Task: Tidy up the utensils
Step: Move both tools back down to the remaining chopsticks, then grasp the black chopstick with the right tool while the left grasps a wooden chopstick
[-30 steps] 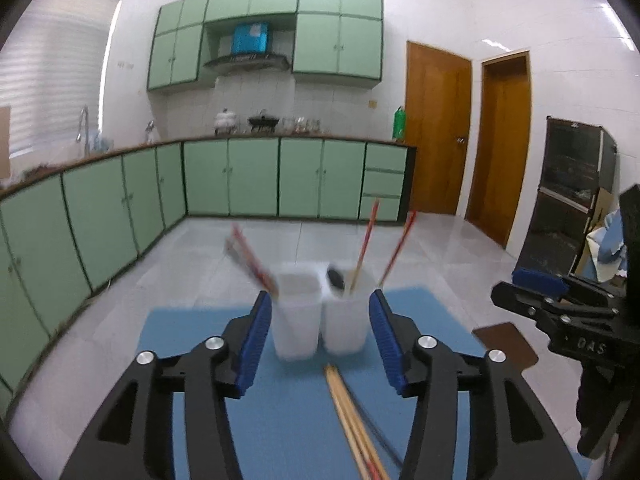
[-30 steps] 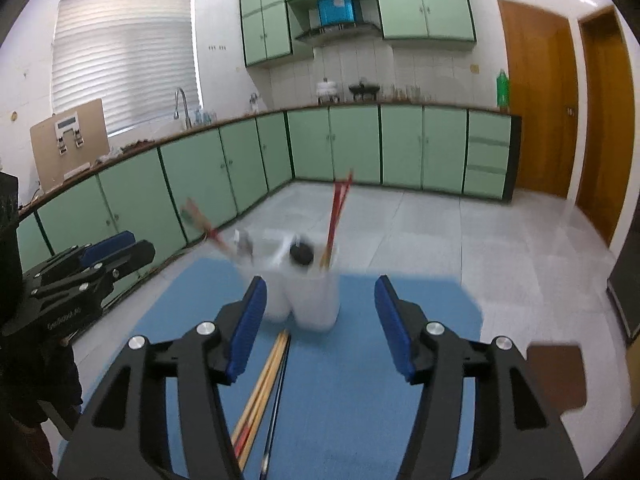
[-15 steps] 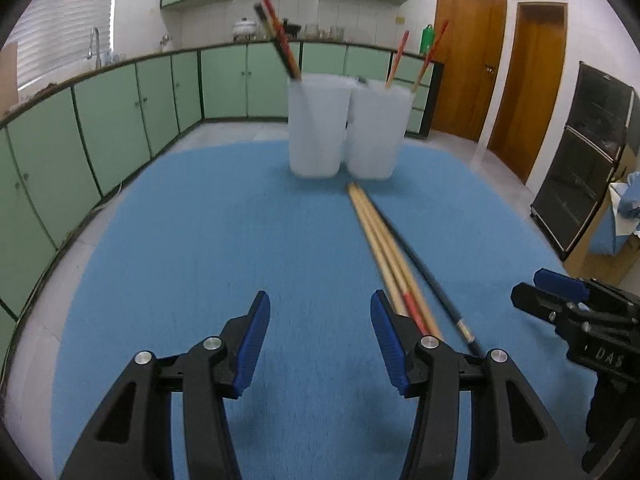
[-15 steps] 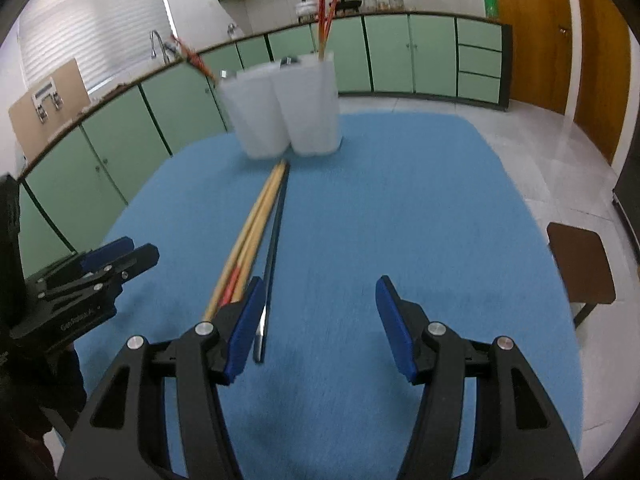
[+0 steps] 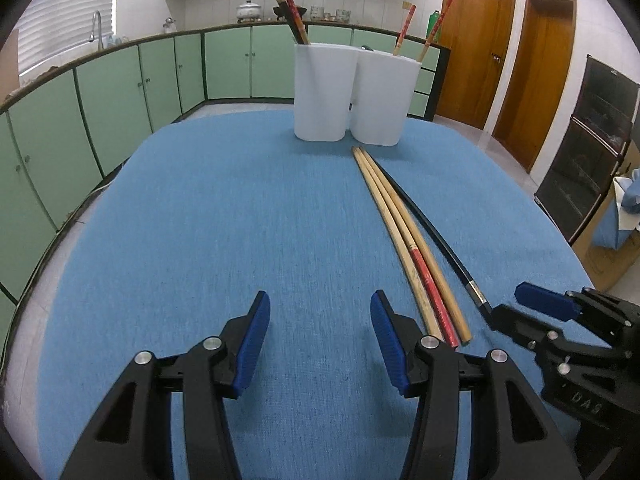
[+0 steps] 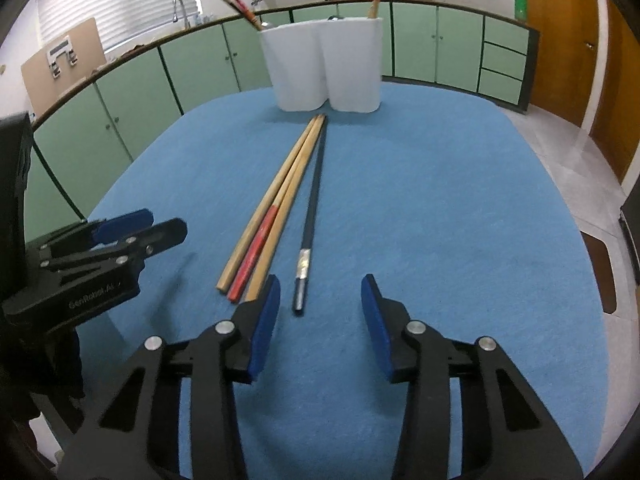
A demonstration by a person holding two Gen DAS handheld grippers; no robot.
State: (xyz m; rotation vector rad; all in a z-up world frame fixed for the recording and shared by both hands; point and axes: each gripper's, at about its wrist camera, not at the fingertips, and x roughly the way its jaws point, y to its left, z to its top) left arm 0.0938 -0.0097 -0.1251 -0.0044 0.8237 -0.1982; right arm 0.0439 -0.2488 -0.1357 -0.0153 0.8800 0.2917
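- Table (image 5: 200, 240), blue cloth: everything sits toward the far middle and my right, so both my hands can work from the near edge.
- Holder (image 5: 352, 96), white, two tubs side by side at the far edge. Chopsticks already stand in each, dark-and-red ones in the left tub, red-tipped ones in the right. I take it as the sorting target, one kind per tub.
- Loose chopsticks (image 5: 404, 236): three pale ones, one banded red, lie touching each other, tips toward the holder. Black chopstick (image 6: 310, 216) lies just beside them on the right, not yet stowed.
- Right gripper (image 6: 320, 320): fingers (image 6: 266, 320) apart but just drawn narrower, nothing between the pads. The black one's near end lies just ahead of the gap, close to the left finger; I judge I'm sizing up for that single stick.
- Left gripper (image 5: 320, 344): fingers open and empty, over bare cloth left of the bundle, probably waiting its turn.
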